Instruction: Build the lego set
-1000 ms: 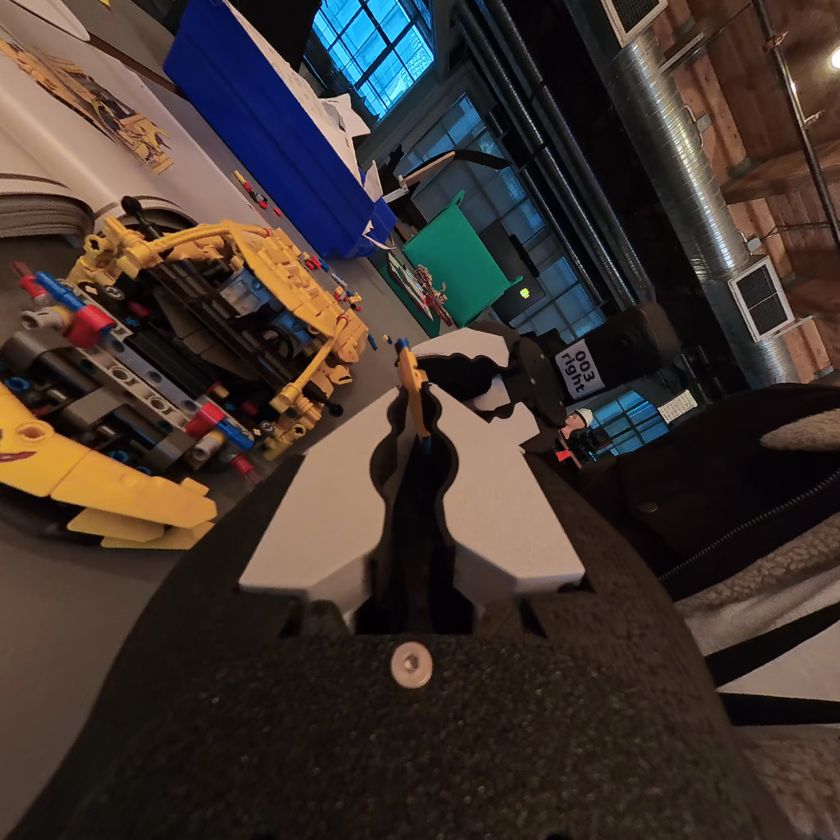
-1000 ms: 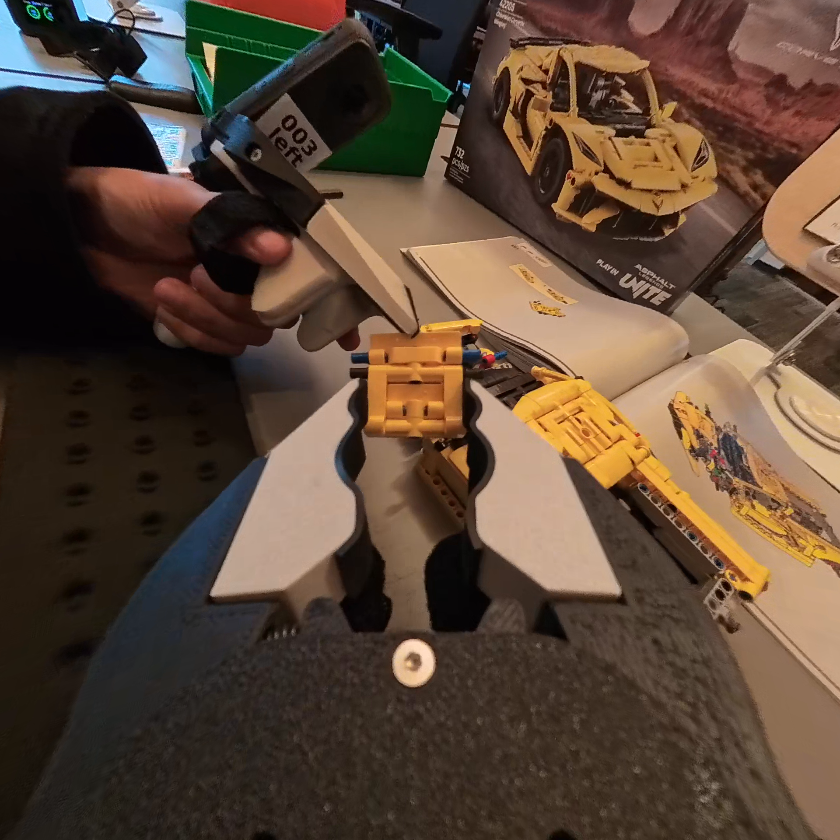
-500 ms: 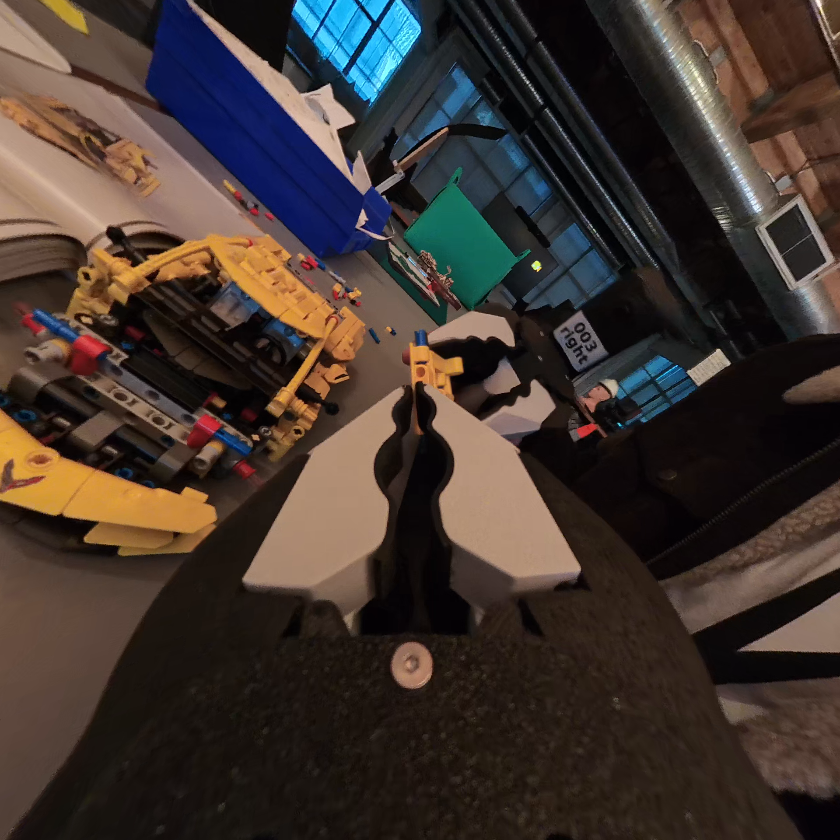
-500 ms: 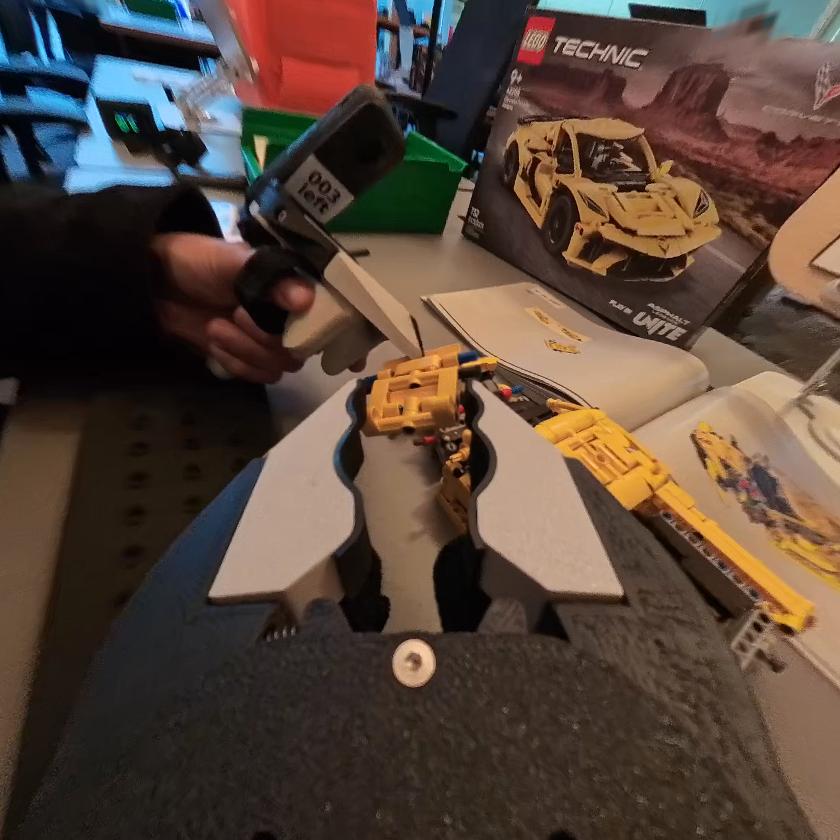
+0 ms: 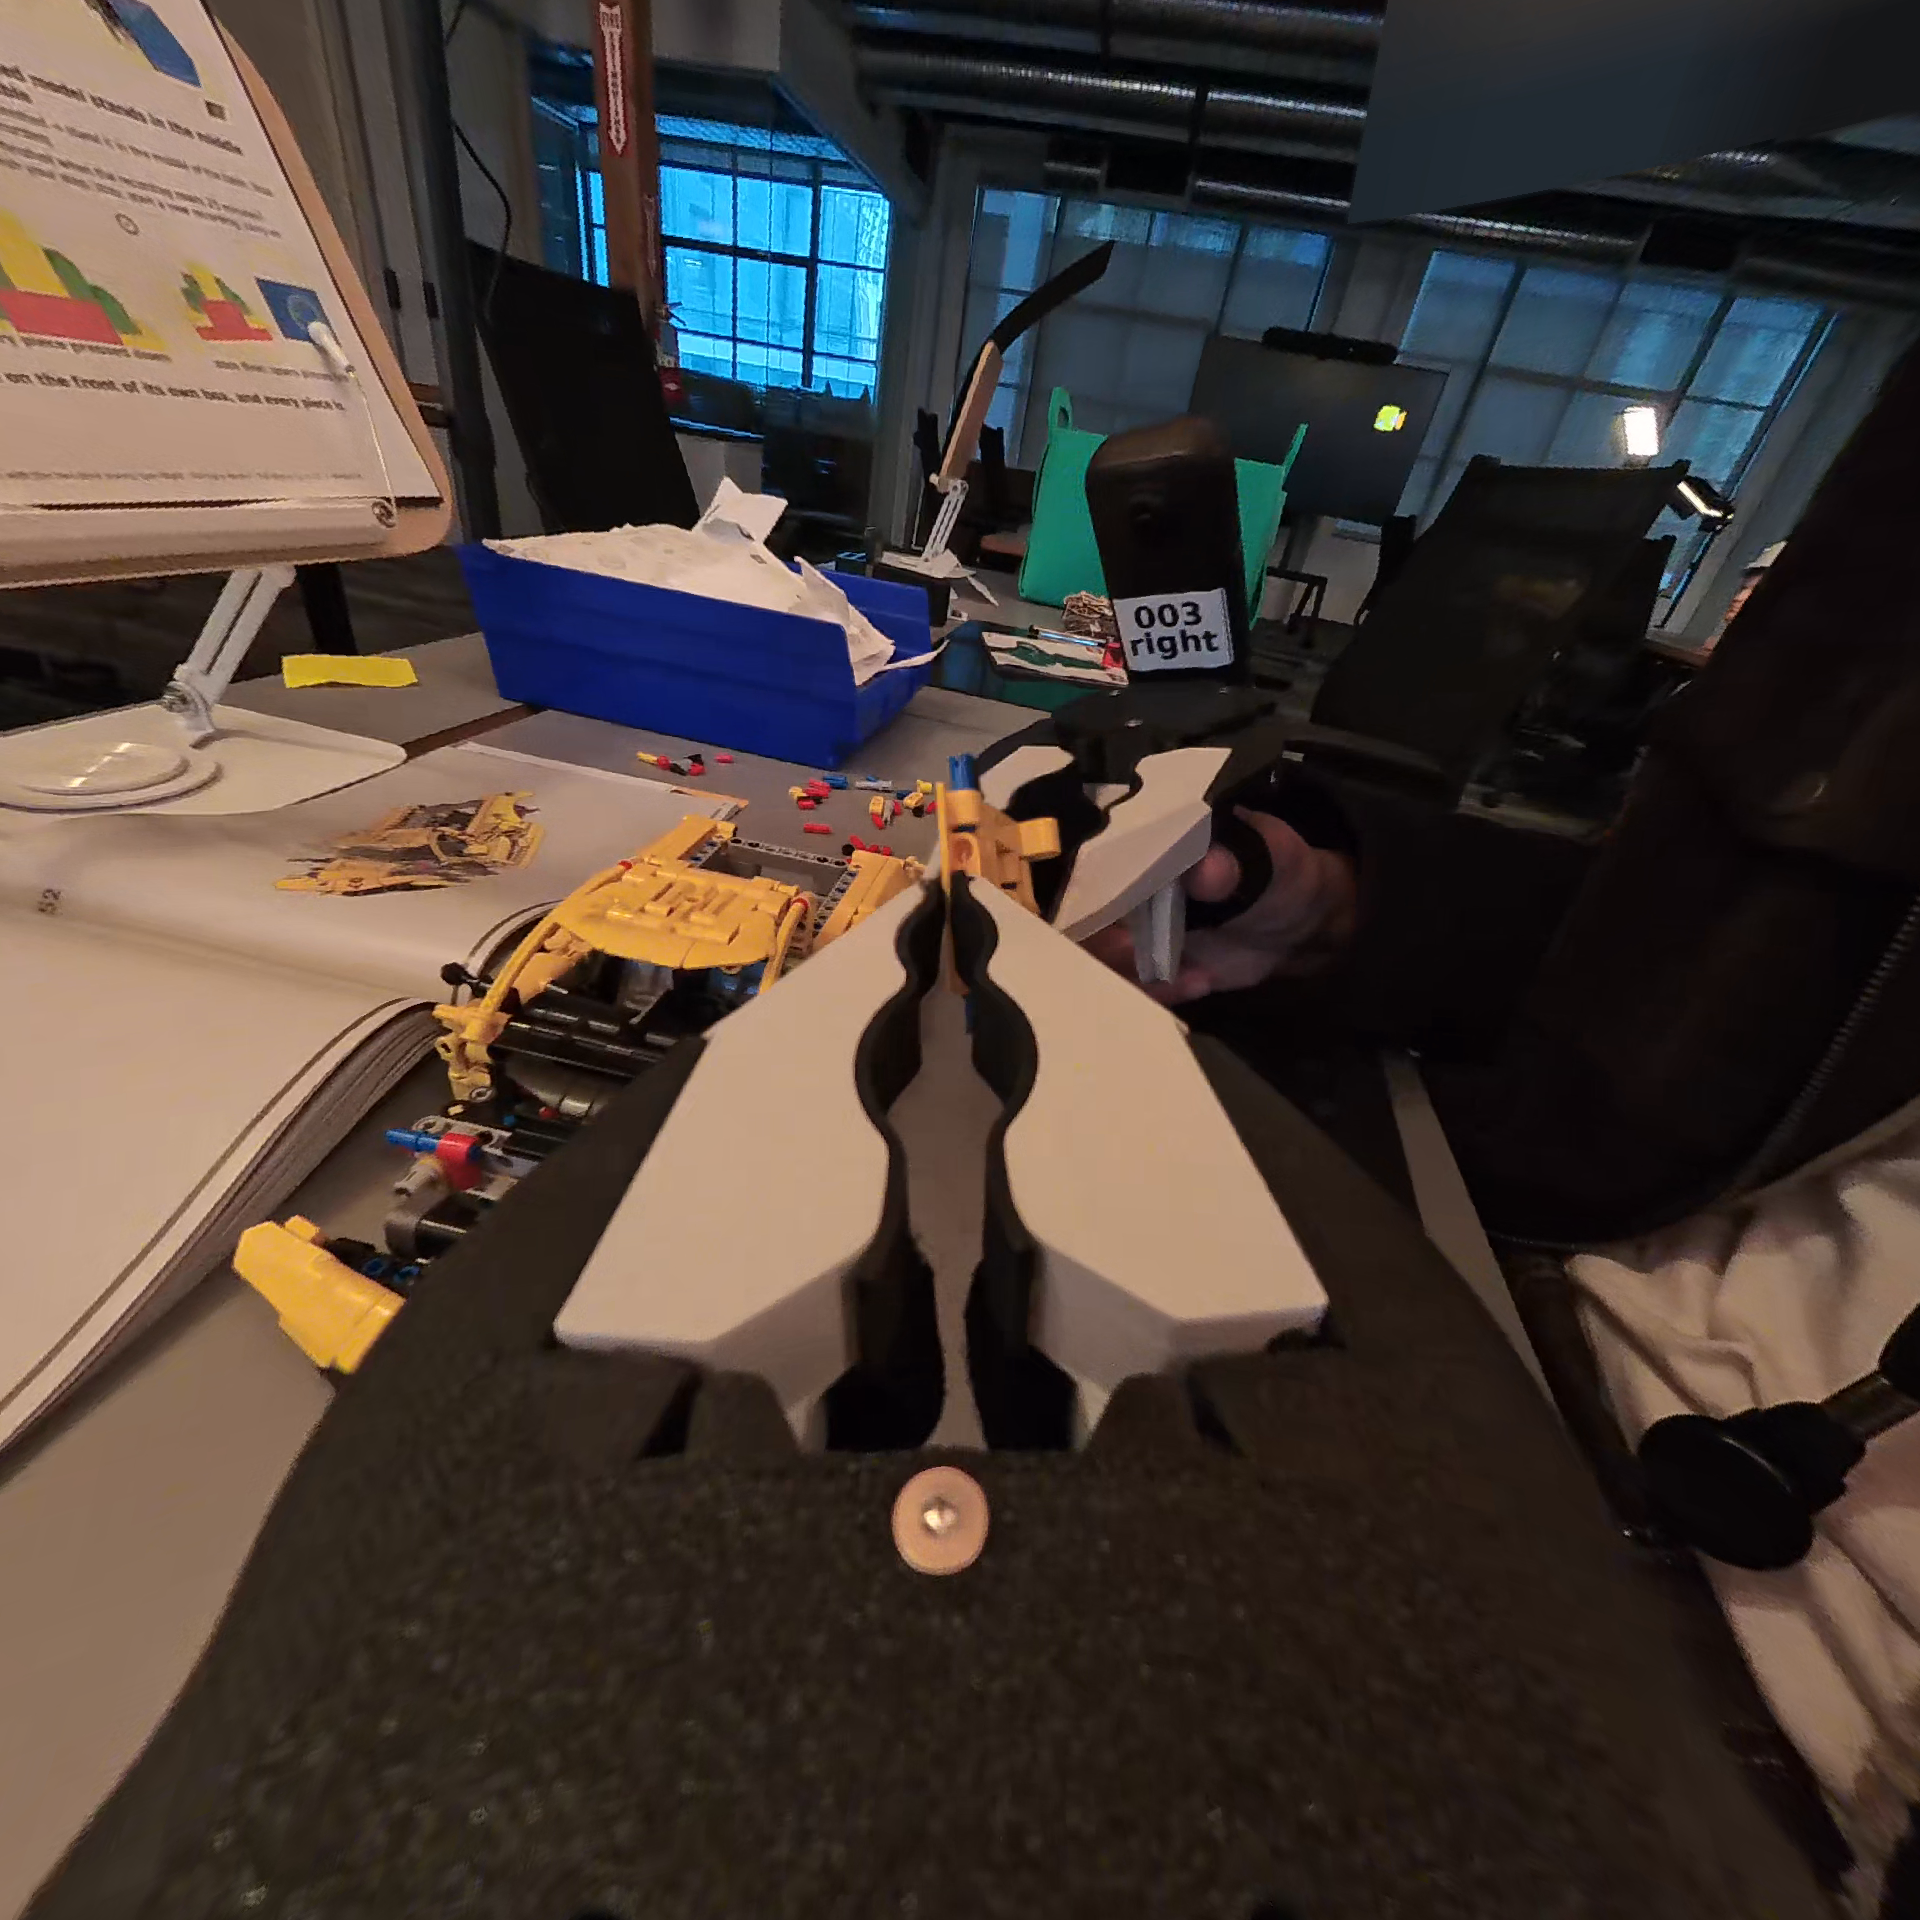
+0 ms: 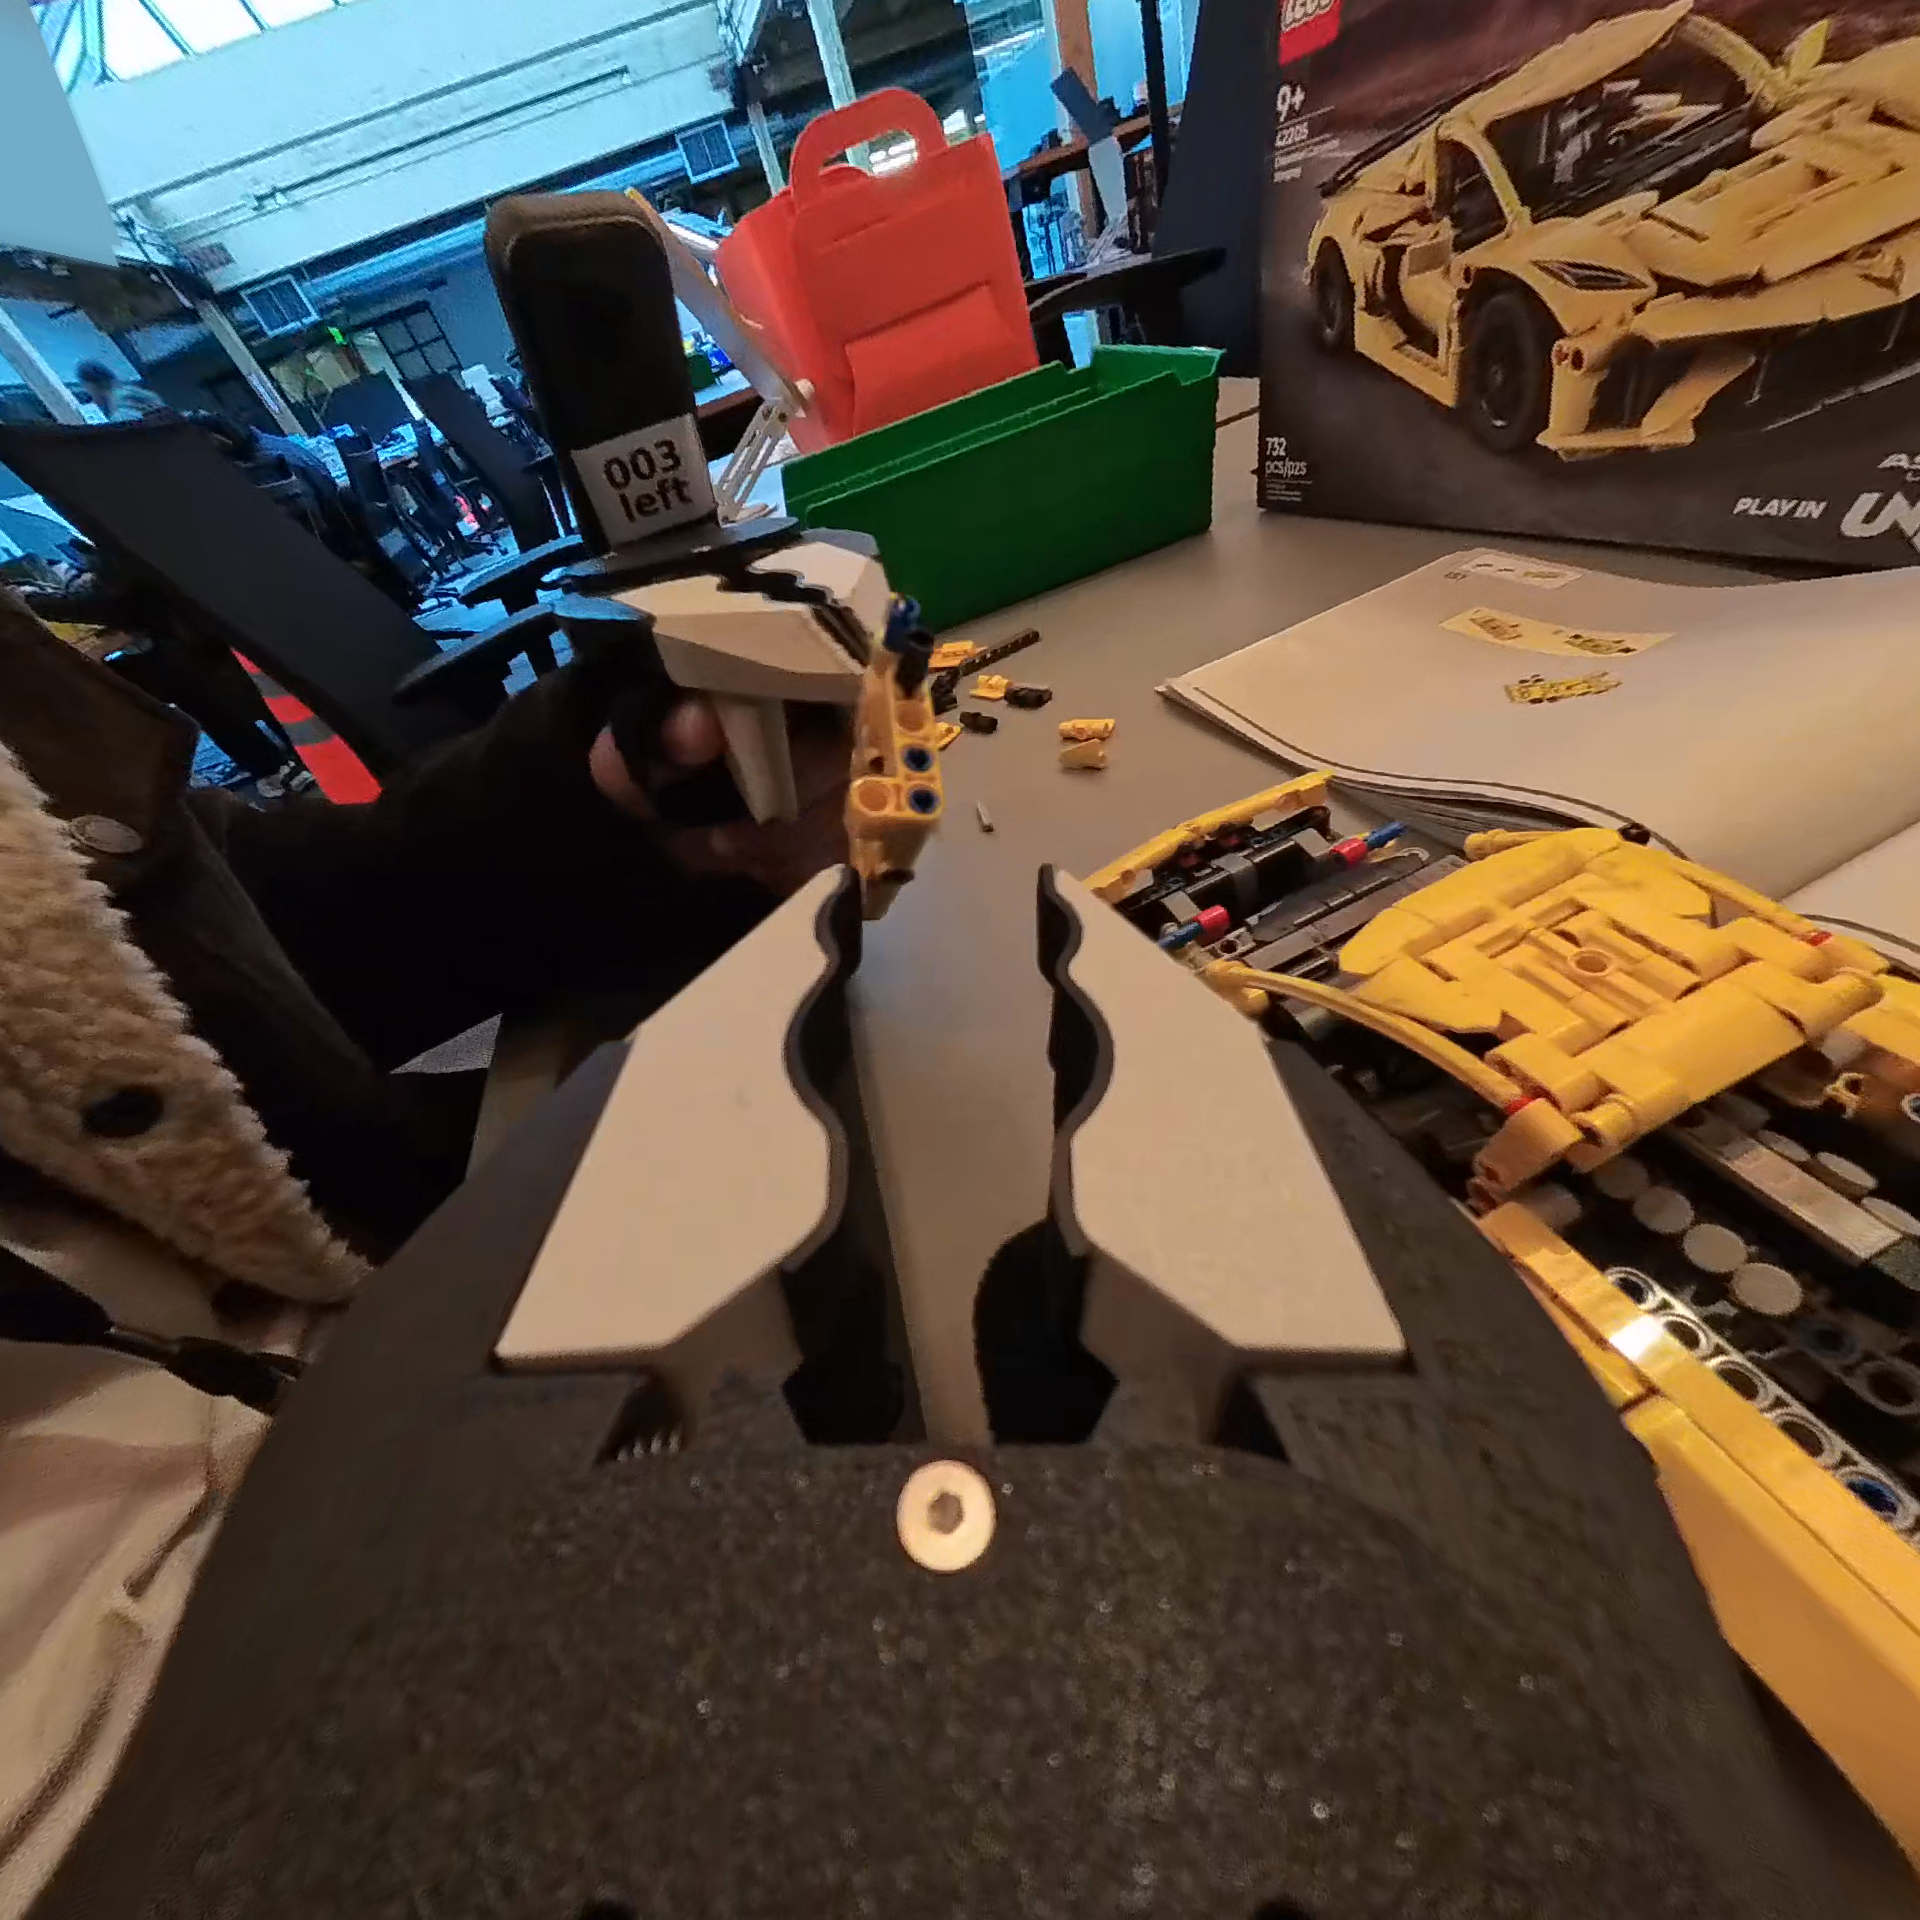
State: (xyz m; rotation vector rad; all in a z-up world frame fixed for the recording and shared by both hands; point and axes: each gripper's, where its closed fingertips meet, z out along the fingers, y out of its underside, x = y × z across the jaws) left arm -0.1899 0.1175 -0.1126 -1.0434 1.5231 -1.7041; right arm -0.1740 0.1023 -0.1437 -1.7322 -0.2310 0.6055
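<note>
My left gripper is shut on the edge of a small yellow lego sub-assembly with blue pins and holds it above the table. In the right wrist view this piece hangs from the left gripper, just beyond my right gripper's left fingertip. My right gripper is open with nothing between its pads. Its fingers show in the left wrist view right behind the piece. The partly built yellow car lies on the table, to the right of my right gripper.
An open instruction book lies beside the car. Loose small pieces are scattered behind it. A blue bin, a green bin, the set's box and a sheet on a stand ring the work area. My right fingertips sit around 4 cm from my left ones.
My right gripper held the yellow piece between its pads and has let it go; the piece now hangs from my left gripper alone. Both grippers have swung to a more level pose.
</note>
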